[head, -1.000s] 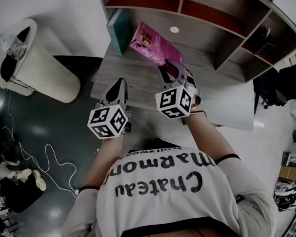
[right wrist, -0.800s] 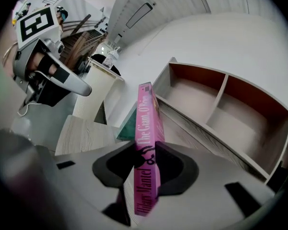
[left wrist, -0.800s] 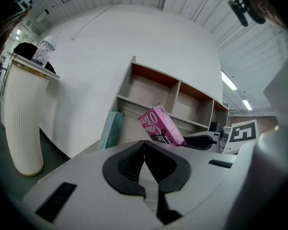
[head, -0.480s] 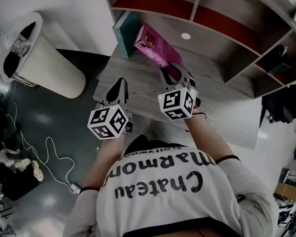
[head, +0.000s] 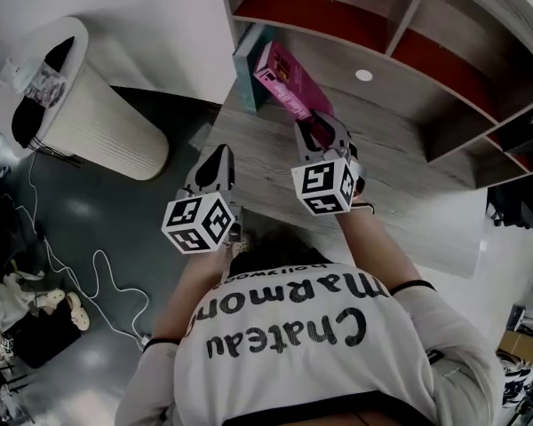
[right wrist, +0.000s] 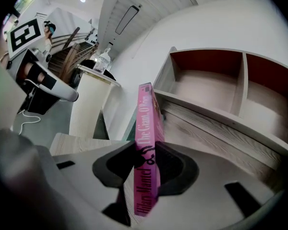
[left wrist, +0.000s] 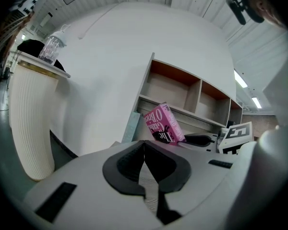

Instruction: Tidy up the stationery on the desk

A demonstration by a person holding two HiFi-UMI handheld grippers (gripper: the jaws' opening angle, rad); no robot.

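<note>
**Pink book in my right claw, almost in beside the teal one.**

Head view: my right claw (head: 320, 131) is clamped on the pink book (head: 289, 87), carried over the rear left corner of the desk (head: 400, 176). It is close to the teal book (head: 249, 65), which leans at the shelf unit (head: 444, 51). My left claw (head: 215, 162) hovers over the desk's left edge. Left gripper view: its jaws are closed together on nothing. Right gripper view: my pads pinch the covers either side of the spine, low down, with most of the book above them. With so low a grip it could swing in the pads, and a hard push could topple the teal book. Since a second ago both claws have shifted towards that corner, and the pink book stands straighter and nearer the teal one.
</note>
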